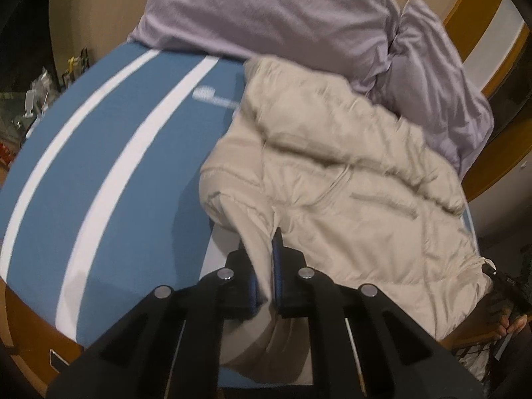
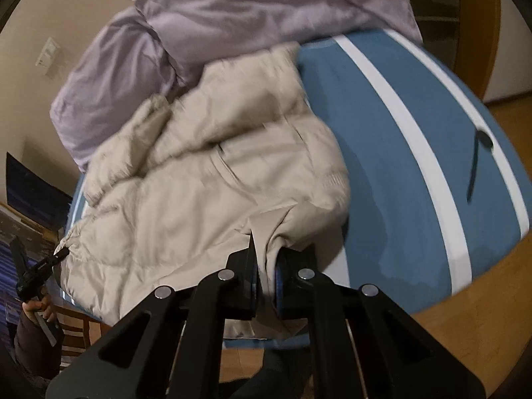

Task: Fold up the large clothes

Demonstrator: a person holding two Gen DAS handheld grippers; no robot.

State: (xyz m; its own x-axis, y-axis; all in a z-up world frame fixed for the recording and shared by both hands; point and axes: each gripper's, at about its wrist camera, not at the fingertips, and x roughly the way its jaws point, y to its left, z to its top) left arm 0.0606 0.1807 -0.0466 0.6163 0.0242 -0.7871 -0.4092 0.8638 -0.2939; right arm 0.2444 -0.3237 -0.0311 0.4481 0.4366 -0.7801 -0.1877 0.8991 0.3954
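Note:
A beige puffer jacket [image 1: 332, 179] lies crumpled on a blue mattress with white stripes [image 1: 99, 166]; it also shows in the right wrist view [image 2: 206, 173]. My left gripper [image 1: 266, 252] is shut on the jacket's near edge, fabric pinched between its blue pads. My right gripper [image 2: 266, 256] is shut on another part of the jacket's near edge. The other gripper shows at the jacket's far corner in each view, on the right in the left wrist view [image 1: 502, 279] and on the left in the right wrist view [image 2: 36, 272].
Lilac bedding [image 1: 299, 16] is piled at the head of the mattress, touching the jacket; it also shows in the right wrist view [image 2: 232, 10]. A dark strap-like object [image 2: 478, 163] lies on the mattress [image 2: 399, 166] at the right. Wooden bed frame [image 1: 30, 329] and wooden floor [image 2: 482, 316] lie below.

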